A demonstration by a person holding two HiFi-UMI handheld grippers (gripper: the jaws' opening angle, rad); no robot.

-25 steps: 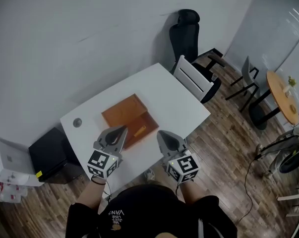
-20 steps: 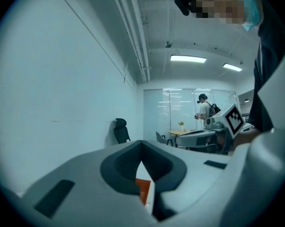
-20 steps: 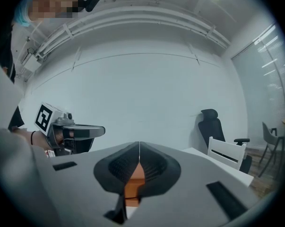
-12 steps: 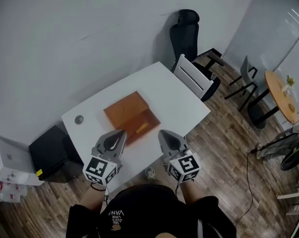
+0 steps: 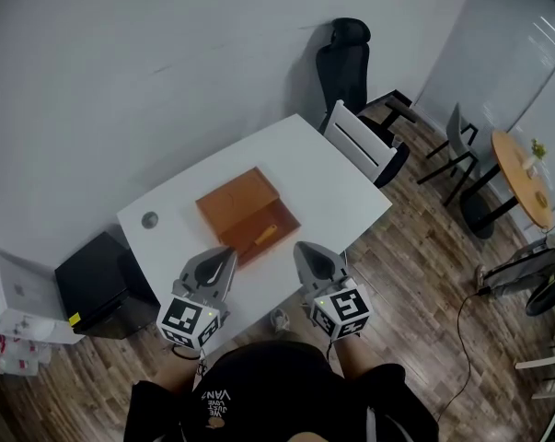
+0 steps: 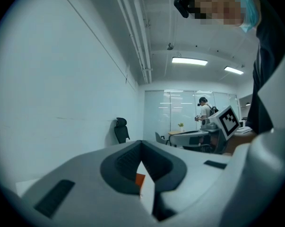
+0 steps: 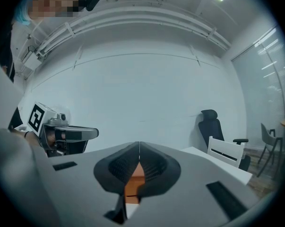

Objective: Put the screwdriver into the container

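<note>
On the white table point(image 5: 323, 182) a brown container point(image 5: 238, 203) lies spread open in two halves. An orange-handled screwdriver point(image 5: 265, 234) rests in its nearer half. My left gripper point(image 5: 224, 258) is shut and empty, hanging just short of the container's near corner. Level with it to the right, over the table's front edge, my right gripper point(image 5: 305, 251) is shut and empty too. In the left gripper view the jaws meet at the tips point(image 6: 142, 148), and a sliver of orange shows below them. In the right gripper view the jaws also meet point(image 7: 139, 150), with the brown container point(image 7: 133, 178) behind them.
A small round grey object point(image 5: 149, 219) sits at the table's left corner. A black cabinet point(image 5: 102, 284) stands on the floor to the left. A white chair point(image 5: 360, 145) and a black office chair point(image 5: 346, 63) stand at the table's far right side.
My left gripper has drawn back from over the container's near edge towards the person. The right gripper has stayed where it was.
</note>
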